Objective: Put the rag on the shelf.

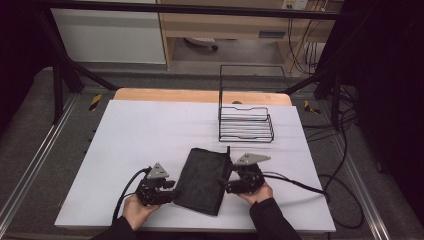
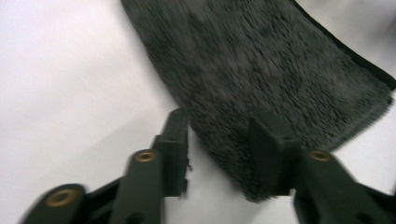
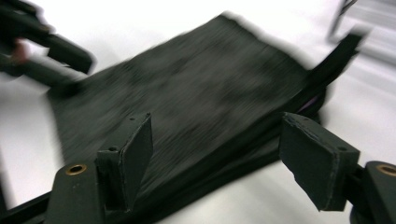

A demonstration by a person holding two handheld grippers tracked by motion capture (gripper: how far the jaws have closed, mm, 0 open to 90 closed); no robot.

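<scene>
The white worktop (image 1: 140, 130) carries one folded dark fuzzy cloth (image 1: 202, 181) and one black wire rack (image 1: 246, 123). Two black handheld tools work there: left tool (image 1: 167, 195), right tool (image 1: 229, 186).

Overall light: dim room, with the white table (image 1: 150, 145) the brightest surface in the high view.
Surroundings: floor and frame fall into deep shadow at both sides.
Shadows: soft and faint on the table.
Glare: the table washes out to near white in both gripper views.
Blur: the right gripper view is strongly motion-smeared; the left gripper view is softer, with the dark towel (image 2: 280, 79) fuzzy.
Sharpness: the high view is steady but grainy.
</scene>
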